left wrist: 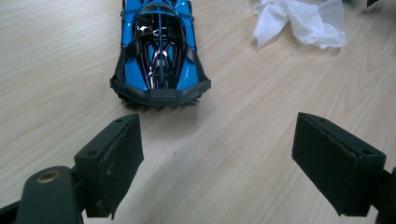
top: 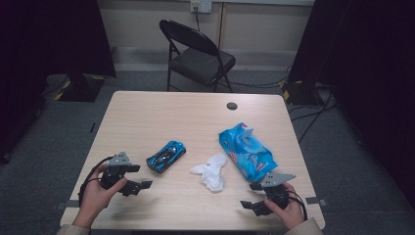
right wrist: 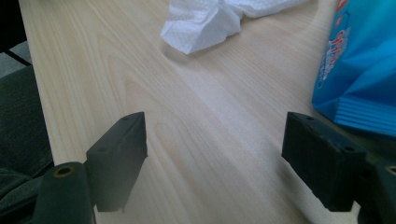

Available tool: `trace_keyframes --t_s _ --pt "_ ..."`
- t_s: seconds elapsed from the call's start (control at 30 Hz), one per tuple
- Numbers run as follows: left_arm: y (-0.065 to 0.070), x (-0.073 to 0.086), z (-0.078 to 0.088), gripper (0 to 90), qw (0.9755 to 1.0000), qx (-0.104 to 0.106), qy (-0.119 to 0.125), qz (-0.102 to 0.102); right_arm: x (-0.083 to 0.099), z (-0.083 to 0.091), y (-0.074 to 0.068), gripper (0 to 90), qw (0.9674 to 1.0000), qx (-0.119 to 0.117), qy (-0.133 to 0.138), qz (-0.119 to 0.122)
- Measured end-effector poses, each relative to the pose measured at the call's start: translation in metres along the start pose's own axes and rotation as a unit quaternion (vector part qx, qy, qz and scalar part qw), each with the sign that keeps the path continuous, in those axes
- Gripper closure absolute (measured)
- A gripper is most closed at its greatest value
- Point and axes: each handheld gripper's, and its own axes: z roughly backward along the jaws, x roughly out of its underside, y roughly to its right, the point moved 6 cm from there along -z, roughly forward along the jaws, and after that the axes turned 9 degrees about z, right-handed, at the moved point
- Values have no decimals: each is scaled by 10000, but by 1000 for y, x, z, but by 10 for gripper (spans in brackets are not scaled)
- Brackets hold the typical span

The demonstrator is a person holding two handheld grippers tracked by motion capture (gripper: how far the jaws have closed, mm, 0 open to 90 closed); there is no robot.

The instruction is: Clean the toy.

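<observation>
Both tools, left point(left wrist: 217, 158) and right point(right wrist: 215, 158), gape wide before a glossy blue-black toy car point(left wrist: 159, 51).

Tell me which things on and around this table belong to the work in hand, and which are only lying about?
In the work:
- blue toy car, just ahead of the open left gripper
- crumpled white wipe
- blue wipes pack, beside the open right gripper

Lying about:
- black folding chair
- floor cables
</observation>
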Motion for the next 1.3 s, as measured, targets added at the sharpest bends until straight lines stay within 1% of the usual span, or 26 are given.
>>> trace_keyframes --t_s 0.1,0.27,0.37,0.57,0.73,0.8,0.83,0.9,0.97,1.0,1.07,1.2,1.3 --pt "-1 1 1 161 10000 -4 7 9 2 2 0 215 10000 -6 30 -29" --pt "-2 4 1 161 10000 -12 -15 6 8 5 1 215 10000 8 -10 -24" --pt "-2 5 2 161 10000 -15 -4 8 11 9 2 215 10000 59 -24 -35" --pt "-3 11 3 161 10000 -15 -69 17 17 11 3 215 9999 71 -77 -49" --pt "-5 14 4 161 10000 -36 -57 19 21 12 5 215 9998 157 -131 4" --pt "-6 15 5 161 10000 -58 -75 10 24 12 6 216 9996 206 -165 74" --pt "-6 16 5 161 9999 -57 -102 9 24 12 6 216 9996 241 -150 82" --pt "-7 18 5 161 9999 -82 -117 -9 25 12 6 214 9996 237 -101 80" --pt "-8 19 5 161 9999 -85 -115 -5 26 12 7 212 9992 335 -116 161" --pt "-8 20 6 161 9999 -84 -115 6 26 12 7 208 9992 355 -80 173" --pt "-9 21 6 161 9999 -82 -105 -1 27 11 7 208 9990 381 -46 212" --pt "-10 25 7 161 9998 -99 -149 -45 27 11 6 203 9988 410 -71 267" --pt "-11 28 8 160 9998 -117 -168 -55 27 11 6 204 9987 416 -76 269"
